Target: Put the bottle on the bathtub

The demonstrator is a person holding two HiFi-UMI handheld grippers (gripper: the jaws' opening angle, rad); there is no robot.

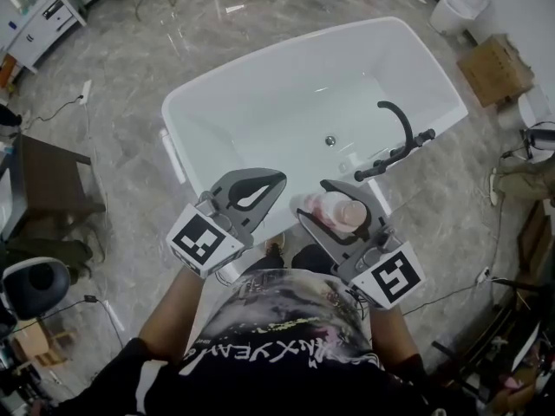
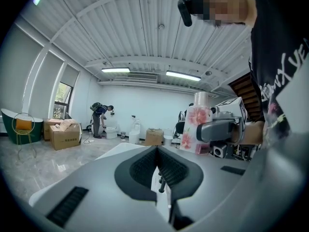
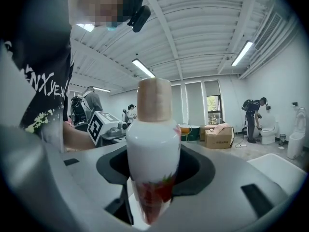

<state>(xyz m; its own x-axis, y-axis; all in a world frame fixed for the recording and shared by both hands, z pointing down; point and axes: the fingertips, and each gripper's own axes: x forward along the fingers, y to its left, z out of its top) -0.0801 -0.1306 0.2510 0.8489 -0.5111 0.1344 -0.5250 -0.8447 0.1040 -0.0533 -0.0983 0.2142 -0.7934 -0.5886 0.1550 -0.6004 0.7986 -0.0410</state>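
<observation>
Right gripper view shows the bottle (image 3: 153, 149), white with a tan cap and red flower print, standing upright between the jaws of the right gripper (image 3: 154, 180), which are clamped on its lower body. In the head view the bottle (image 1: 335, 212) appears over the near rim of the tub (image 1: 277, 61), held close to the person's chest and not resting on it. The left gripper (image 2: 157, 152) sits just beside, its jaws pressed together with nothing between them. A black faucet (image 1: 395, 141) stands at the tub's right rim. A box (image 1: 494, 68) and a toilet (image 1: 460, 7) lie beyond on the marble floor.
</observation>
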